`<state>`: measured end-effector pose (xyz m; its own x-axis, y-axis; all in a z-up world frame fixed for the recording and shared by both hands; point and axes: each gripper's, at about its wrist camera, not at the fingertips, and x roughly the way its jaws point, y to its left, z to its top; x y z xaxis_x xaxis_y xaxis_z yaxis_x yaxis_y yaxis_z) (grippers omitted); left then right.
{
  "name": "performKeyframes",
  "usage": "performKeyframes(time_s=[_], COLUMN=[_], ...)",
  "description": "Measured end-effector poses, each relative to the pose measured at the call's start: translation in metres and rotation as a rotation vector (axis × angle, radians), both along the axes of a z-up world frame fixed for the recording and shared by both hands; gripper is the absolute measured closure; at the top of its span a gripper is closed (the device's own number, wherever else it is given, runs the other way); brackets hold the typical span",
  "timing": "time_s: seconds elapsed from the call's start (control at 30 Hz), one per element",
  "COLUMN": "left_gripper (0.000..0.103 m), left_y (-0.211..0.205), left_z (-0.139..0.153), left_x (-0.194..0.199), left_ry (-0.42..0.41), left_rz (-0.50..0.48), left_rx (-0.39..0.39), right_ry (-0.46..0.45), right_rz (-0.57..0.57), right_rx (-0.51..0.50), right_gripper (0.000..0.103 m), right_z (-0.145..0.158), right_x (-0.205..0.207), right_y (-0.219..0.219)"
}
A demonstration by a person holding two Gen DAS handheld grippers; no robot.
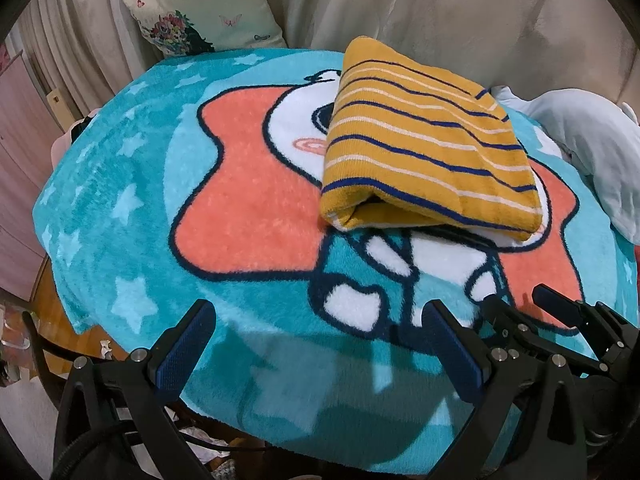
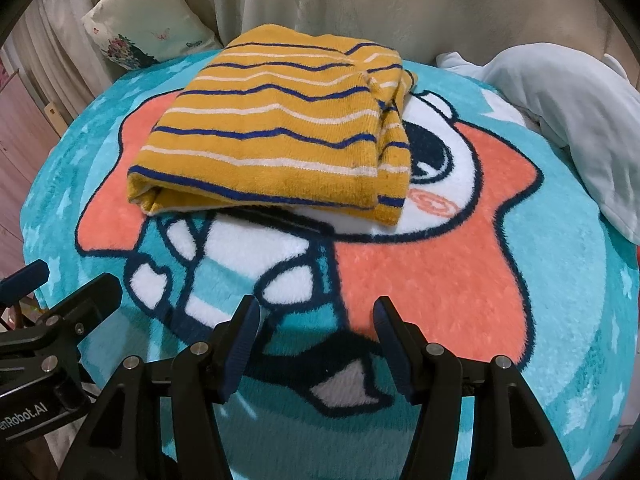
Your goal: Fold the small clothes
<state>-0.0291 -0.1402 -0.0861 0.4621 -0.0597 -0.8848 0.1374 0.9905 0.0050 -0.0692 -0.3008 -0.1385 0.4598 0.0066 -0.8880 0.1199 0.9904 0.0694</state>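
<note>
Turquoise cartoon blanket (image 1: 132, 208) covers surface. Folded yellow striped garment (image 2: 276, 136) lies on blanket middle, over cartoon face. Left gripper (image 1: 320, 344) at blanket near edge, jaws apart, empty. Right gripper (image 2: 316, 332) beside it, likewise spread, holding nothing.

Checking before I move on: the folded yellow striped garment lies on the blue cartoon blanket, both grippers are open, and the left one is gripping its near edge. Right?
Not quite. The left gripper grips nothing: the left wrist view shows its fingers open over the blue cartoon blanket, short of the folded yellow striped garment. The right gripper is open too.
</note>
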Motion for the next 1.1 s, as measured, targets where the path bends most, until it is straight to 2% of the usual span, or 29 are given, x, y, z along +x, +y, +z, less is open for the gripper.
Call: performKeyframes(time_s=[0.77,1.1], left_gripper=[0.000,0.000], left_y=[0.0032,0.0012], left_z=[-0.0103,-0.0052], left_x=[0.0068,-0.0020], left_ry=[0.037,0.007], left_rz=[0.022,0.016], left_rx=[-0.016,-0.006], right_ry=[0.013,0.004], right_rz=[0.009,0.020], right_rx=[-0.019,-0.018], right_gripper=[0.038,0.035], right_z=[-0.0056,-0.0028], right_x=[0.0068,0.0009], right_y=[0.0032,0.0059])
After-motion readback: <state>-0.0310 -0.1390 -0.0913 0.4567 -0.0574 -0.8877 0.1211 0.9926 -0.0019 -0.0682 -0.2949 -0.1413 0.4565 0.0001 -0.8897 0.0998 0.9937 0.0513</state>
